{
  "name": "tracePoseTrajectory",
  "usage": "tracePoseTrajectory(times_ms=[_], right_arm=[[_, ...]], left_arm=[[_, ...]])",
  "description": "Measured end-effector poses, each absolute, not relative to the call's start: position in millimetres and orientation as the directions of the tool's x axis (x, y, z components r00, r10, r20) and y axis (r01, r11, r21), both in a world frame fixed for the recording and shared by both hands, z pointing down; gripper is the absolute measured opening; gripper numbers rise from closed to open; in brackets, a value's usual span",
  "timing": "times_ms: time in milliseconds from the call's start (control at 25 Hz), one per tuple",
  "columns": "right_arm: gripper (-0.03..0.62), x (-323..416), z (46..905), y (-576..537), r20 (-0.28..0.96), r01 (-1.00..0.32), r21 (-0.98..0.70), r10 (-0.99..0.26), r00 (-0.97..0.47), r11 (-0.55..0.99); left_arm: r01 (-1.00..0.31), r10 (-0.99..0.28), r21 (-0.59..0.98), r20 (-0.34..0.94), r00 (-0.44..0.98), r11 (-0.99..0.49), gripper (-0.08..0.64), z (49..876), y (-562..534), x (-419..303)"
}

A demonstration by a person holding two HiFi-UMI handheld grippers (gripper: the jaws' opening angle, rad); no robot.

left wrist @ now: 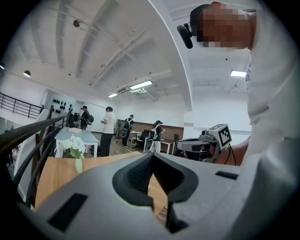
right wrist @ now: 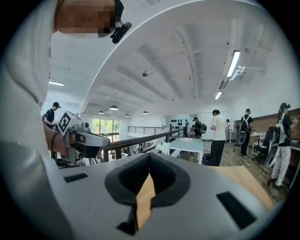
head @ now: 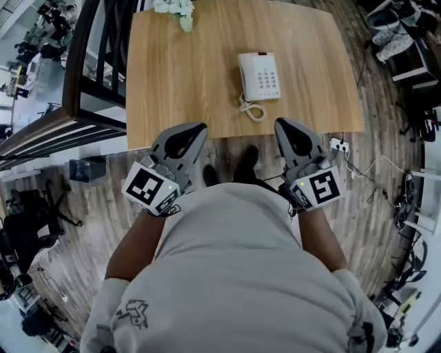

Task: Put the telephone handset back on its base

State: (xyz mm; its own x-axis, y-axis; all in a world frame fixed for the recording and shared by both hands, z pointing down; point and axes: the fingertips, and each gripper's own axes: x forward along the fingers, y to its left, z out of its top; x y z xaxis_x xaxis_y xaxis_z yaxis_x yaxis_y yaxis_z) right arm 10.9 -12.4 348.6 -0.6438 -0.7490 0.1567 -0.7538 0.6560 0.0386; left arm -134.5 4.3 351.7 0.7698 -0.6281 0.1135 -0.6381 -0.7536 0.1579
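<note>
A white telephone (head: 260, 76) lies on the wooden table (head: 179, 76), right of the middle and toward the near edge. Its handset (head: 245, 74) rests along the left side of the base, and the coiled cord (head: 253, 110) curls at the near end. Both grippers hang in front of the person's body, short of the table's near edge and apart from the phone. My left gripper (head: 196, 128) (left wrist: 153, 154) is shut and holds nothing. My right gripper (head: 282, 124) (right wrist: 150, 154) is shut too, also with nothing in it. Neither gripper view shows the phone.
A small vase of white flowers (head: 180, 10) (left wrist: 75, 149) stands at the table's far edge. A black railing (head: 89, 62) runs along the table's left side. A power strip (head: 338, 145) with cables lies on the floor at the right. Several people stand far off in the room.
</note>
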Motion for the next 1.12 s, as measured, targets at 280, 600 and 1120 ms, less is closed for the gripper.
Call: tracePoseTrajectory(times_ms=[280,600,1120], right_arm=[[0.006,9.1,338.5,17.3,0.153,-0.751,0.055,-0.749,-0.645,0.658],[0.005,40.1,327.8,39.5,0.123,-0.710,0.060,-0.711,-0.693,0.702],[0.006,139.8,326.4,107.7,0.126,-0.644,0.089,-0.650,-0.750,0.760]], left_arm=[[-0.652,-0.647,0.176,0.093,0.757,-0.738,0.005,349.9,25.1,-142.6],[-0.685,-0.682,0.164,0.087,0.726,-0.710,0.005,342.9,49.1,-108.4],[-0.731,-0.727,0.138,0.087,0.682,-0.669,0.006,331.5,108.7,-8.9]])
